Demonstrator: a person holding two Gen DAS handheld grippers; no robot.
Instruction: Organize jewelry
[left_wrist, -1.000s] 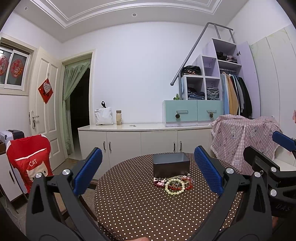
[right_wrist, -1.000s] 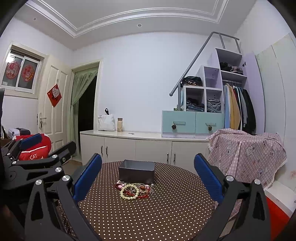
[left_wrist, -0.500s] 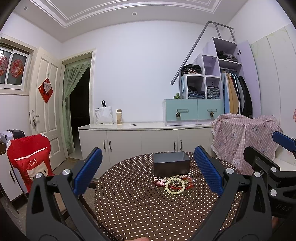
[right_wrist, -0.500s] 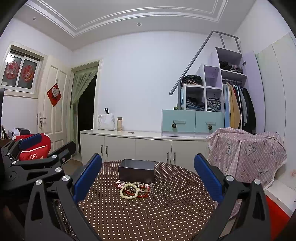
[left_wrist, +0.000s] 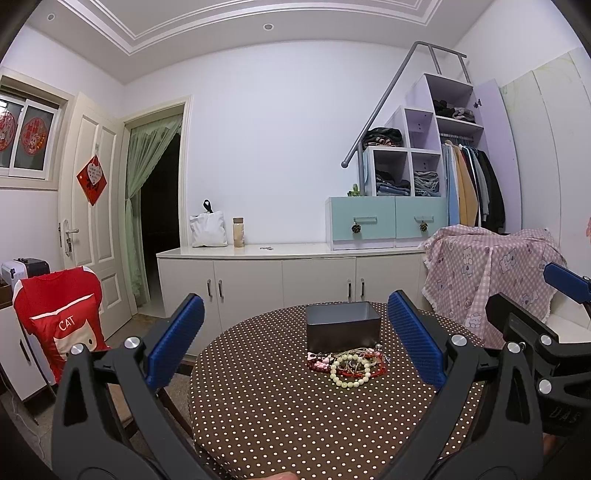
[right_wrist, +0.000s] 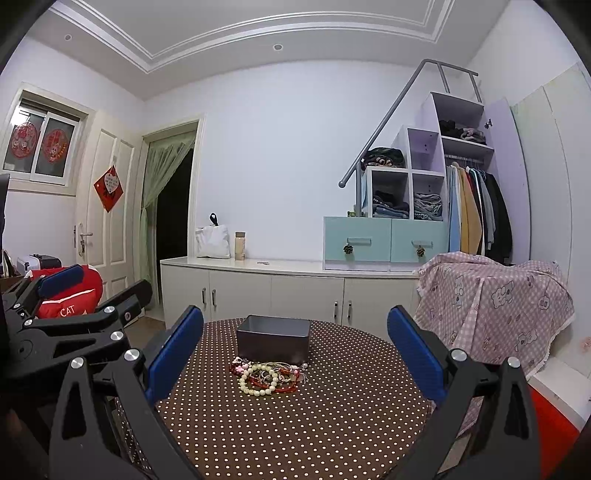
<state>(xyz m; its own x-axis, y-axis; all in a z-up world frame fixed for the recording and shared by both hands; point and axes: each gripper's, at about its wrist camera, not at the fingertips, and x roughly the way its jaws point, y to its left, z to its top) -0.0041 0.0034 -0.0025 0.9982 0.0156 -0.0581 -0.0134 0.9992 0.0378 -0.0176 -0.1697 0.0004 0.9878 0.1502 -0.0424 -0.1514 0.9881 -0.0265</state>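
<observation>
Nothing is seen to have shifted over the last second: left tongs (left_wrist: 295, 339) and right tongs (right_wrist: 295, 343) are held released, empty. Tangled bead-bracelet heap (left_wrist: 349, 363) lies ahead, touching the dark grey metal box (left_wrist: 342, 331). Sorting is judged unstarted.

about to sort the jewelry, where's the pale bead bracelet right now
In both wrist views the pale bead bracelet lies on the polka-dot table, at the near edge of the jewelry pile before the dark box.

Home bedroom — open wardrobe (left_wrist: 469, 184), cabinets (right_wrist: 288, 299)
</observation>
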